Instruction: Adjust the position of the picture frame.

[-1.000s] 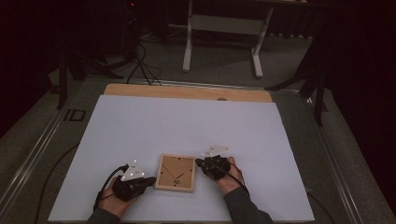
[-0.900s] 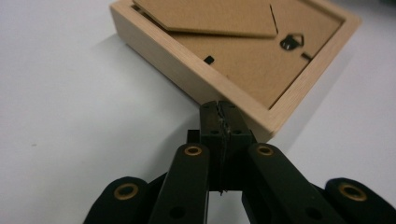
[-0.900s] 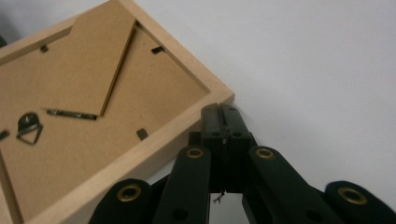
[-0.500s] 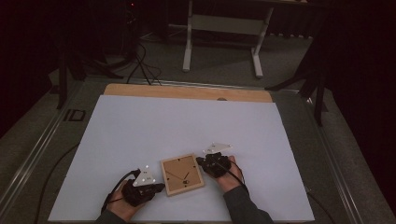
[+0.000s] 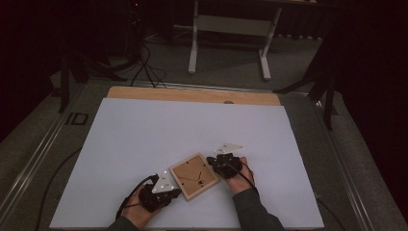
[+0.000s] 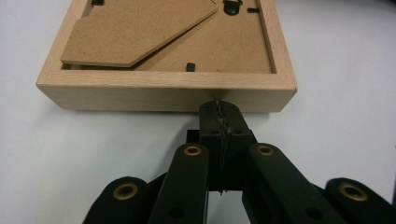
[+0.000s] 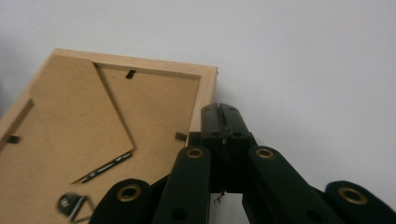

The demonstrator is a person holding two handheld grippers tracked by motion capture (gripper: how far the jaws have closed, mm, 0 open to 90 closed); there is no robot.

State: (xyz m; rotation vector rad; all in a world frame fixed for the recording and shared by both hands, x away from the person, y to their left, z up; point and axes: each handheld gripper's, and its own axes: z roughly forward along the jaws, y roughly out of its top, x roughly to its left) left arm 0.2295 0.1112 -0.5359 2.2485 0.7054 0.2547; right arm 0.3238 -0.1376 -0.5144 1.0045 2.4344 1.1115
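Two closed grippers flank the square light-wood picture frame [image 5: 194, 175], which lies back-side up on the white table sheet [image 5: 144, 139] near the person's edge. Compared with a second ago the frame has turned: it sat square to the table edge then, and now it rests skewed, one corner pointing toward the person. The left gripper [image 5: 174, 193] has shifted inward with it, its clenched jaws holding nothing and their tips butted against the frame's wooden side [image 6: 168, 95]. The right gripper [image 5: 212, 160], equally clamped on nothing, has barely moved and rests against the frame's opposite edge [image 7: 208, 100]. I judge this as pushing and pivoting the frame into position; the brown fibreboard backing [image 6: 140, 28] and its small black tabs [image 6: 189, 66] look untouched, so opening the back is not yet begun.
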